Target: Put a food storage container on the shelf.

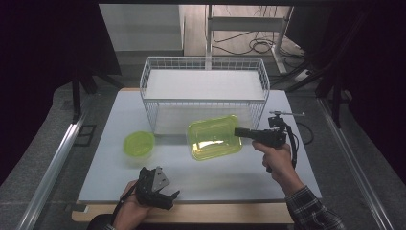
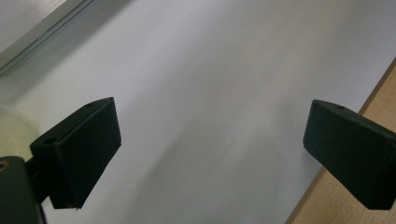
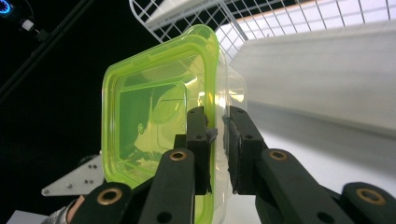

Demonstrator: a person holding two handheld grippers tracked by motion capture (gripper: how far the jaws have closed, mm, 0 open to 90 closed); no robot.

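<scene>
While right hand-held gripper (image 1: pixel 238 131) clamps green-lidded container (image 1: pixel 213 137) by right rim, wire basket (image 1: pixel 205 84) sits just behind; left hand-held gripper (image 1: pixel 173 195) released, farther off.

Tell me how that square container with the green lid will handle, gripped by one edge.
The container looks like thin clear plastic and empty, so probably light. Held by the right tongs at its rim alone, it may flex or swing. Its glossy surface could slip.
</scene>
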